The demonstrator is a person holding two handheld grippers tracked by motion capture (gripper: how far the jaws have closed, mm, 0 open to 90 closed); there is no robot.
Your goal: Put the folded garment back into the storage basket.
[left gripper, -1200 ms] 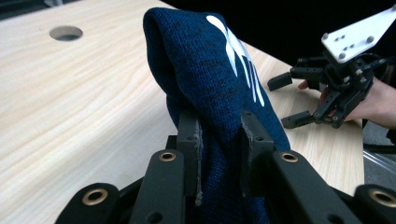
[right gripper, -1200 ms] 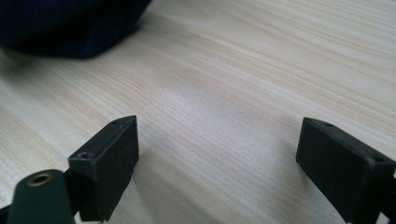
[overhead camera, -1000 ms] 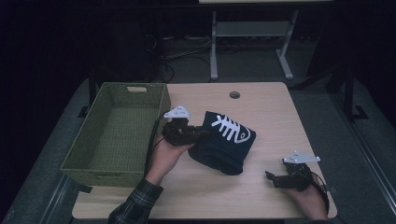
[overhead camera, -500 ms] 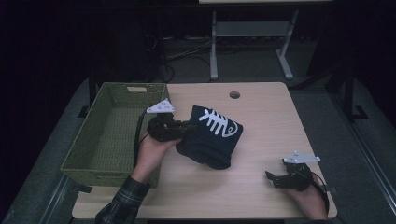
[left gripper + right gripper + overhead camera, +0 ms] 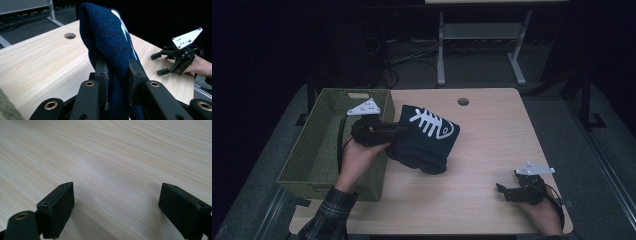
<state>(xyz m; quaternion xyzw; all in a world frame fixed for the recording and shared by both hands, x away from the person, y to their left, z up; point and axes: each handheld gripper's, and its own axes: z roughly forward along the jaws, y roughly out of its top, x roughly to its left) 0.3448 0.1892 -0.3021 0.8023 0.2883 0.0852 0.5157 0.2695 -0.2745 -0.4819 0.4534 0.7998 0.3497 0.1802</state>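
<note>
A folded dark blue knit sweater with a white fish-bone print hangs lifted off the wooden table, just right of the green basket. My left gripper is shut on the sweater's left edge; in the left gripper view the blue knit is pinched between both black pads. My right gripper rests low at the table's front right corner, open, with bare wood between its fingers. From the left gripper view the right gripper is seen farther off, jaws spread.
The woven green basket has a high rim close under my left hand. A round cable hole lies near the table's far edge. A metal stand and cables sit on the dark floor behind.
My left gripper has carried the sweater up and to the left, toward the basket, and its hand is now over the basket's right rim. The right gripper has stayed put.
</note>
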